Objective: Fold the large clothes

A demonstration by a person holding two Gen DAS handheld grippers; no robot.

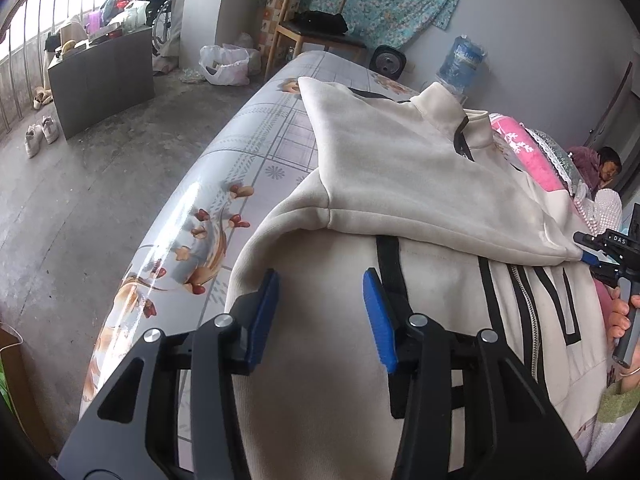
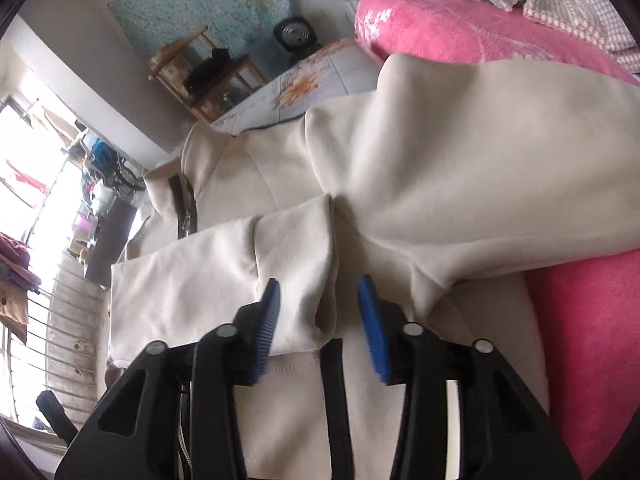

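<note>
I see the table (image 1: pixel 248 148), covered in a glossy floral cloth, and spread across most of it the cream jacket (image 1: pixel 400 184) with black trim, its zipper running down the front and one sleeve (image 2: pixel 480 168) folded over the body. A pink blanket (image 2: pixel 460 28) lies just beside the jacket on its far side. My left gripper (image 1: pixel 320 312) hangs over the jacket's lower body with its blue pads spread wide and nothing between them. My right gripper (image 2: pixel 316 320) sits at the sleeve's cuff end, its pads also apart, the cuff fold lying in the gap; I cannot tell whether either pad touches the cloth.
</note>
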